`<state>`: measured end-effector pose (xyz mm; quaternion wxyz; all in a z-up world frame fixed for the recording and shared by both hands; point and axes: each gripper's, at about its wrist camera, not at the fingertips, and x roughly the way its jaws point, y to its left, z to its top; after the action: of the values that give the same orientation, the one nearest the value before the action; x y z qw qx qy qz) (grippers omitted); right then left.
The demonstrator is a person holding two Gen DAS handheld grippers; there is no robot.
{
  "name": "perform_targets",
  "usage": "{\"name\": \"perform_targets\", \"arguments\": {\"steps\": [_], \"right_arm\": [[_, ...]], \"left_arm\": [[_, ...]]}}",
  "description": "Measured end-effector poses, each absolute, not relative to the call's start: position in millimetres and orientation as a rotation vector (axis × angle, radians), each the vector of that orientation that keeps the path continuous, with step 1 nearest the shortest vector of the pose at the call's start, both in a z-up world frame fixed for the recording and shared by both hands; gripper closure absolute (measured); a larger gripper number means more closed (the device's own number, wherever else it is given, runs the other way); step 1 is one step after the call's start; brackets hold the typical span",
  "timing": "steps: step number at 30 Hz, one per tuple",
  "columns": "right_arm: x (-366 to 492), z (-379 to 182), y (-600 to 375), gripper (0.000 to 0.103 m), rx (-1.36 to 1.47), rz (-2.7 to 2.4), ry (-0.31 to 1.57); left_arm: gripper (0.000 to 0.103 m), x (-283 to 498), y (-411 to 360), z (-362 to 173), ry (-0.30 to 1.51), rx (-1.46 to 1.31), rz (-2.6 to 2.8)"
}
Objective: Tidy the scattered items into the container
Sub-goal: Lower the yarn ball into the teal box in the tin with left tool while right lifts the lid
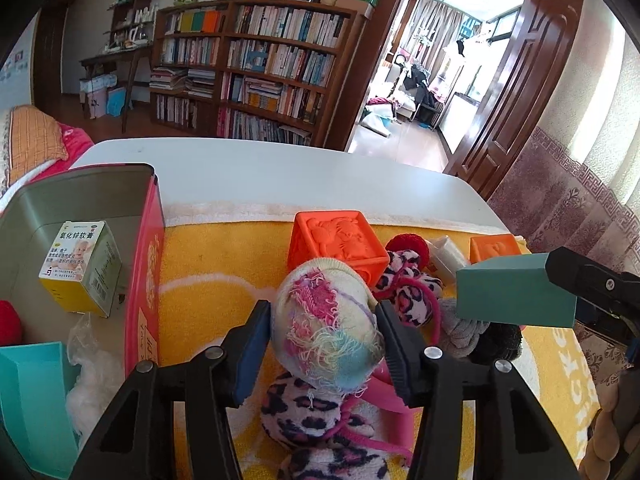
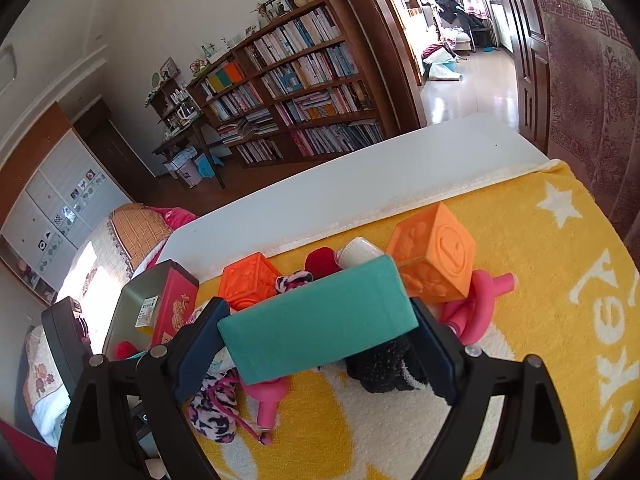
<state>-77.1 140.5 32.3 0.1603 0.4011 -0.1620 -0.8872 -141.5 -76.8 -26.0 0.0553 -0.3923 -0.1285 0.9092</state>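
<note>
While the red tin (image 1: pixel 142 264) stands open just to the left of the left gripper (image 1: pixel 324 344), it holds a yellow-and-white ointment carton (image 1: pixel 80 268) upright against its grey inner wall, a red pompom (image 1: pixel 8 322) cut off by the frame edge, a teal box (image 1: pixel 34 404) in the near corner and some crumpled clear plastic (image 1: pixel 90 376) beside that. The left gripper's two pads press on either side of a knitted cream hat (image 1: pixel 326 320) with pink, blue and yellow yarn ends, so it is closed on the hat. Below and behind the hat lies a leopard-print plush toy (image 1: pixel 304 412) with a pink cord, partly hidden by the fingers.

Ahead of the left gripper sits an orange embossed block (image 1: pixel 340 240), touching the hat's far side. In the right wrist view, the right gripper (image 2: pixel 316 344) clamps a teal rectangular box (image 2: pixel 320 320) between its pads, lifted over the pile. Just beyond it sit a second orange block (image 2: pixel 434 256), a white roll (image 2: pixel 356 252) and a red pompom ball (image 2: pixel 320 262); a pink foam tube (image 2: pixel 480 300) curls to the right. A dark fuzzy item (image 2: pixel 384 368) lies under the box, hard to make out. Everything rests on a yellow towel (image 2: pixel 540 280) over a white table (image 2: pixel 360 176).
</note>
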Motion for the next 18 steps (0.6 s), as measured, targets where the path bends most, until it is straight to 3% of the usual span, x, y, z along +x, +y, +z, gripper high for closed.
{"name": "perform_targets", "arguments": {"steps": [18], "right_arm": [[-77.8, 35.6, 162.2, 0.014, 1.102, -2.517, -0.628]], "left_arm": [[0.048, -117.4, -112.0, 18.3, -0.565, -1.03, 2.801]]}}
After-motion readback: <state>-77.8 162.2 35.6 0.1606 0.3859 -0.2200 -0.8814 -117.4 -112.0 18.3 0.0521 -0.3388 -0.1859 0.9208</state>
